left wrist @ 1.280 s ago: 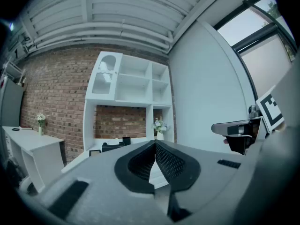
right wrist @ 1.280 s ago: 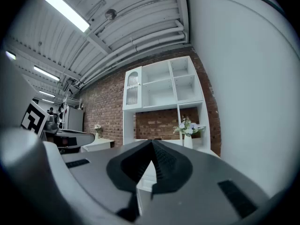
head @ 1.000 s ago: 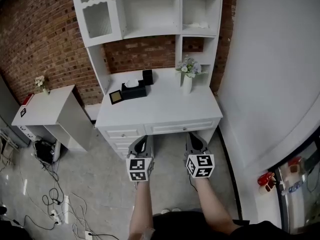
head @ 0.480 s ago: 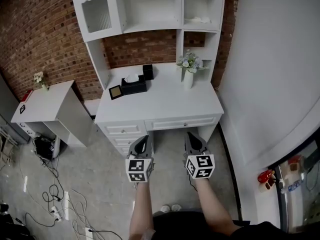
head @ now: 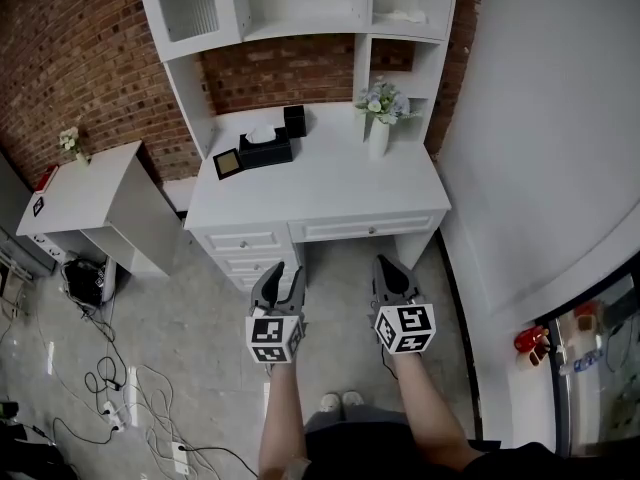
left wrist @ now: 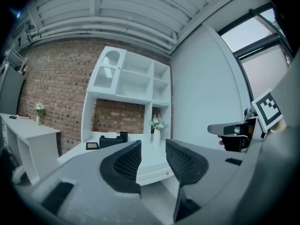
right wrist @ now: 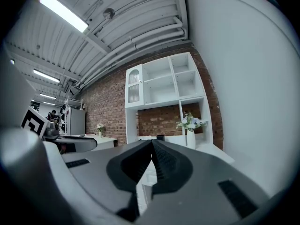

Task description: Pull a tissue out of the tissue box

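Observation:
A black tissue box (head: 264,149) with a white tissue sticking out of its top sits at the back left of the white desk (head: 330,193); the left gripper view shows the tissue box (left wrist: 109,139) small and far off. My left gripper (head: 279,280) hangs in front of the desk over the floor, its jaws opening with nothing between them; the same gap shows in the left gripper (left wrist: 153,157) view. To its right my right gripper (head: 390,271) is shut and empty, its jaws meeting tip to tip in the right gripper (right wrist: 152,146) view.
A small dark cube (head: 294,120) and a framed picture (head: 228,162) flank the tissue box. A white vase of flowers (head: 379,128) stands at the desk's back right under a white hutch (head: 300,8). A low white side table (head: 75,195) stands left; cables (head: 120,398) litter the floor.
The left gripper's jaws have parted; they were together before. The desk sits slightly farther up the head view than before. Both hands stay in front of the desk.

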Motion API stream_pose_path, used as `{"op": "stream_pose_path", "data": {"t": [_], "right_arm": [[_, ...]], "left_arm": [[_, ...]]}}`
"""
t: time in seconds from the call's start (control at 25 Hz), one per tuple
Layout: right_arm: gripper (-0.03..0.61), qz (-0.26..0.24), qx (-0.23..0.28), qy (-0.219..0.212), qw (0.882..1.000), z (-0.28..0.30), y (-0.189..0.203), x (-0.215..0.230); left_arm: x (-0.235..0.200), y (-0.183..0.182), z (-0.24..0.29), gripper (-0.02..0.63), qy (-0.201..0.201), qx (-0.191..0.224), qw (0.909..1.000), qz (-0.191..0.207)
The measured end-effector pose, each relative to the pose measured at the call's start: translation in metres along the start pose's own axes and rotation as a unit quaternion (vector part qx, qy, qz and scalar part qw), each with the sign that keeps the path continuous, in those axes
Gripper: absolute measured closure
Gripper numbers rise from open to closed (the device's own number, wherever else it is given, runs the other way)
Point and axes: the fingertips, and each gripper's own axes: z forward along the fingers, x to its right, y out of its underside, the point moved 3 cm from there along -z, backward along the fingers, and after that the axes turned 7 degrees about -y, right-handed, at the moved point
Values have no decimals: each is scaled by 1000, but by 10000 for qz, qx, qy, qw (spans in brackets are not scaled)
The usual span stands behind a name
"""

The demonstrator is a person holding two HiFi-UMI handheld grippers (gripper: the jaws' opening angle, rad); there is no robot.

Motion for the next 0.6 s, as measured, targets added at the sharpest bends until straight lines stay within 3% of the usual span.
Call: {"op": "stream_pose_path", "data": {"t": [0.32, 0.6], "right_arm": [[580, -81, 192, 147, 9997, 5, -12, -5], [580, -177, 425, 271, 9986, 5, -30, -6]], "left_arm": [[-17, -13, -2, 430, 136, 211, 9997, 50], [-26, -31, 0, 425, 313, 327, 9988, 186]]}}
